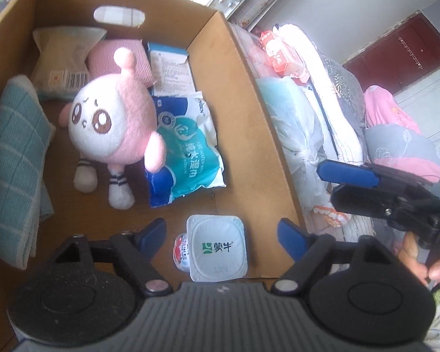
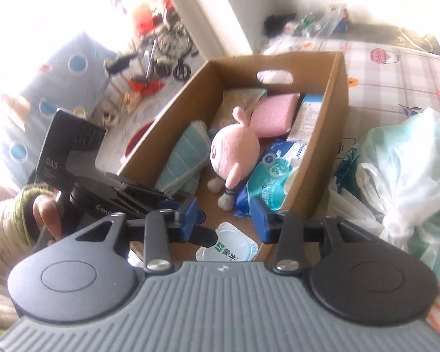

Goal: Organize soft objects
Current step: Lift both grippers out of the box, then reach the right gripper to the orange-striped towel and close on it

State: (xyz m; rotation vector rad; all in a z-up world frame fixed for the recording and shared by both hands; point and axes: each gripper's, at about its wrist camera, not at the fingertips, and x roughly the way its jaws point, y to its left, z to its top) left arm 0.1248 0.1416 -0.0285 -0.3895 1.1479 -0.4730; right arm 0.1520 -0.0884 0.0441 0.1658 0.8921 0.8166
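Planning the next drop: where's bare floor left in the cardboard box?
Bare floor in the cardboard box: a strip between the plush toy feet and the yogurt cup, and a small patch between the teal towel and the toy. Far end is crowded: tissue pack, pink cloth, wet wipes.

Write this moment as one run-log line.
left gripper: open, above yogurt cup | right gripper: open, empty | plush toy: inside cardboard box

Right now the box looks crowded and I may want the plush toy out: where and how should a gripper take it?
Probably by the plush toy's round head, from above, fingers closing across its width. It lies face-up on the cardboard box floor, the bulkiest, softest part, with open floor on its towel side; the wet wipes pack crowds its other side.
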